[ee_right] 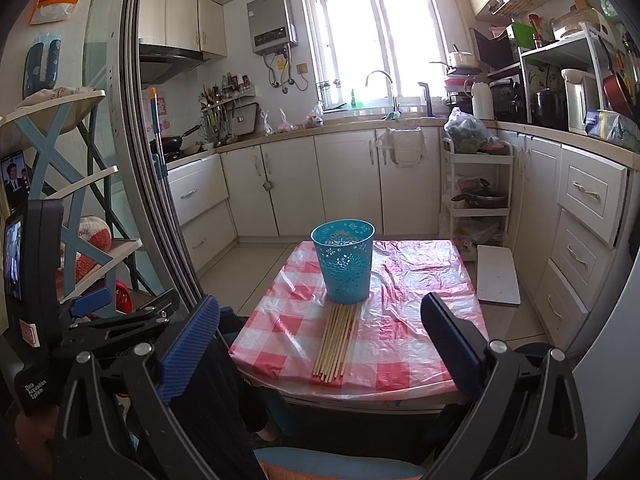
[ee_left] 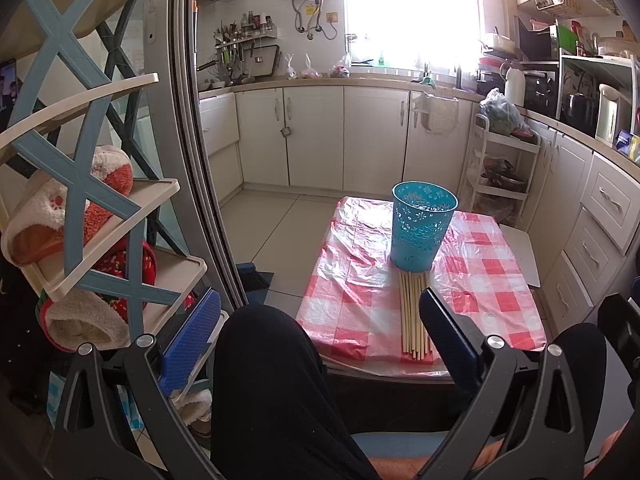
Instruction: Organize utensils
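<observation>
A blue perforated plastic cup (ee_left: 422, 230) (ee_right: 344, 260) stands upright on a low table (ee_left: 352, 280) (ee_right: 416, 340) covered with a red-and-white checked plastic sheet. Several bamboo chopsticks (ee_left: 414, 316) (ee_right: 336, 344) lie side by side in front of the cup, pointing at it. My left gripper (ee_left: 316, 320) is open, held back from the table's near edge above a black-trousered leg. My right gripper (ee_right: 320, 328) is also open, in front of the table, nothing between its fingers. The left gripper's body (ee_right: 100, 320) shows at the left of the right wrist view.
A shoe rack with slippers (ee_left: 80, 216) stands left, beside a sliding door frame (ee_left: 200, 160). White kitchen cabinets (ee_right: 340, 180) line the back and right walls. A white trolley (ee_right: 476, 200) and a white board (ee_right: 498, 276) sit right of the table. A person's knees (ee_left: 272, 380) are below the grippers.
</observation>
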Tool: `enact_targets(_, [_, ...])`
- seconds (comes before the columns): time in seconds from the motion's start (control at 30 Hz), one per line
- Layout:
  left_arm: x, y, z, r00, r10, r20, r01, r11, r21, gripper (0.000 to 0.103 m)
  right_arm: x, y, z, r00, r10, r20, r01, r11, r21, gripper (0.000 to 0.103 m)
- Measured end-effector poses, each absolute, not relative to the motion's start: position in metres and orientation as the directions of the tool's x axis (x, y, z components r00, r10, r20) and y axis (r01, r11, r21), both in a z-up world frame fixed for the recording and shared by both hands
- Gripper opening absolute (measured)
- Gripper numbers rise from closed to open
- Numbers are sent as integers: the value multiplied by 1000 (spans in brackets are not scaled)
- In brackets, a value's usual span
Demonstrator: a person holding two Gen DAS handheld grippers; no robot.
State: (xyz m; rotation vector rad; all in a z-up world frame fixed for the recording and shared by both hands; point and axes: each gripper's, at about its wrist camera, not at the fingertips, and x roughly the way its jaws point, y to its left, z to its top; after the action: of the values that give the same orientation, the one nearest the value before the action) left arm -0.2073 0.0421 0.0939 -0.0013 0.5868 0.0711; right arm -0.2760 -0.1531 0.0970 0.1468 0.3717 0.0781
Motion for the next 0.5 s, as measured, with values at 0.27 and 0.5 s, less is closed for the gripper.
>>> enact_targets(0.27, [-207,41,93,828,68,-557,-67,997,23,96,-275,-153,96,928,104,-358,-50,986,158,97])
enact_targets(0.5, [-205,38,91,823,65,-564,-61,998,26,96,-273,-151,94,925,108,-364,-54,986,155,97])
